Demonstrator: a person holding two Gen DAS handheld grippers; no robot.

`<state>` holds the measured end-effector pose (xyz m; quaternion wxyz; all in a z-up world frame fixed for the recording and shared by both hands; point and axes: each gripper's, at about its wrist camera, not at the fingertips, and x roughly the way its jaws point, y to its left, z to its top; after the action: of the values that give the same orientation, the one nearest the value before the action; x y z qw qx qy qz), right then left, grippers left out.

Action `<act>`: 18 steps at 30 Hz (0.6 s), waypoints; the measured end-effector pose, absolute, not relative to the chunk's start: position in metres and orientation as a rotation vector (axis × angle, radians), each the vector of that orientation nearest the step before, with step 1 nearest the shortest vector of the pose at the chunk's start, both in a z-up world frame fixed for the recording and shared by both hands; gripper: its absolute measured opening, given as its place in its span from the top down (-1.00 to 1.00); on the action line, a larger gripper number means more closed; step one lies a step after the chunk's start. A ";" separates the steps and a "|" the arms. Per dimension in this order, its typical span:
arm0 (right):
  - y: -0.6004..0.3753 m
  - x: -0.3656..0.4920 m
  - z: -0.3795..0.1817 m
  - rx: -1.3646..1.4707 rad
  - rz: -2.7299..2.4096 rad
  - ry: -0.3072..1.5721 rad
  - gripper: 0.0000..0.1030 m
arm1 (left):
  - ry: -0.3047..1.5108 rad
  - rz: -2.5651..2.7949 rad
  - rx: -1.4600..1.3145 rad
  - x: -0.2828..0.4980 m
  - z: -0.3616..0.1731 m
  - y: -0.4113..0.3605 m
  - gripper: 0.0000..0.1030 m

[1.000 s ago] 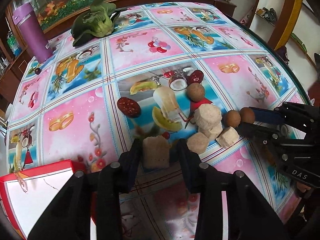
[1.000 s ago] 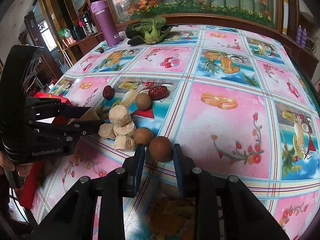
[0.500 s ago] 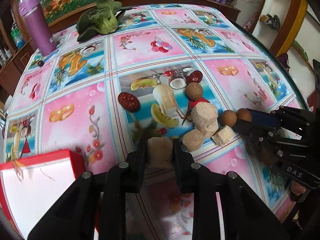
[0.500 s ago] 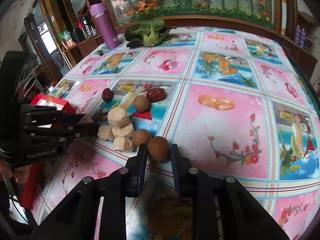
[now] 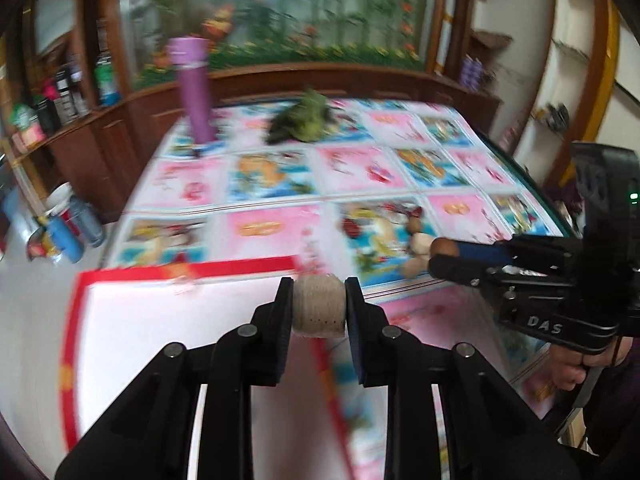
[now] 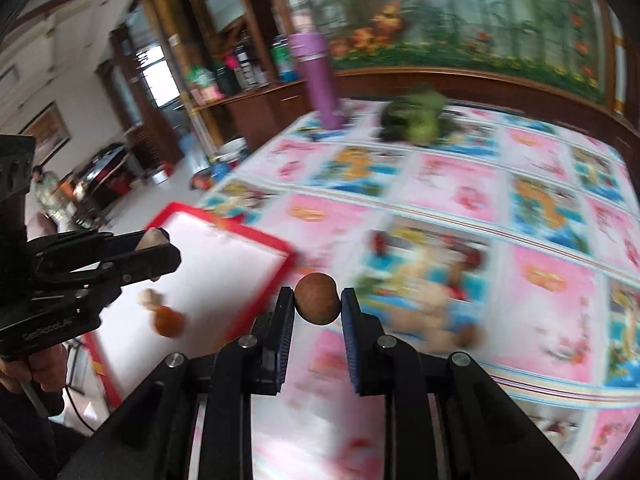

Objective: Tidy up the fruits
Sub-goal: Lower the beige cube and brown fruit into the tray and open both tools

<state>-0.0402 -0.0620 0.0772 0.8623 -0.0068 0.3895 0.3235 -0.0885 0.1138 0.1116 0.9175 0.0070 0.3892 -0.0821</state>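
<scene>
My left gripper point(image 5: 319, 309) is closed on a pale chunk point(image 5: 319, 311), a beige piece of fruit with small dots on its face. Both pads press on its sides. I hold it in the air, above the near corner of the red tray point(image 5: 181, 271), which has a white inside. In the right wrist view this same gripper point(image 6: 158, 249) comes in from the left, over the tray point(image 6: 262, 236), with the chunk point(image 6: 154, 237) between its tips.

My right gripper point(image 6: 317, 304) is closed on a brown ball point(image 6: 317, 298), a round fruit with rough skin. The two pads touch it on each side, and it is lifted above the tablecloth point(image 6: 548, 312), just beside the right edge of the tray. In the left wrist view I see this gripper point(image 5: 438, 255) from the side, and only a little of the ball point(image 5: 439, 245) shows at its tip.

Inside the tray lie two pieces already: one small pale piece point(image 6: 147, 298) and one orange-brown piece point(image 6: 169, 321), touching each other. They are blurred.

The other fruits point(image 6: 436, 312) are on the tablecloth to the right, in a loose group, also very blurred. Far at the back stand a purple bottle point(image 5: 193, 88) and a green vegetable point(image 5: 306, 120), well apart from the fruits.
</scene>
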 end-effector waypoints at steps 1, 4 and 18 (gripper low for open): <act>-0.045 -0.043 0.078 -0.018 0.708 0.820 0.57 | 0.790 -0.136 0.002 -0.098 0.115 0.128 0.48; 0.000 -0.055 0.076 -0.045 0.779 0.836 0.57 | 0.776 -0.044 -0.012 -0.120 0.116 0.163 0.48; 0.077 -0.110 0.041 -0.165 0.896 0.919 0.57 | 0.873 0.145 -0.038 -0.163 0.054 0.218 0.48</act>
<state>-0.1098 0.0769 0.0412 0.7978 -0.0769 0.4282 0.4174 -0.1634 0.2183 0.0545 0.9036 -0.0183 0.4222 0.0701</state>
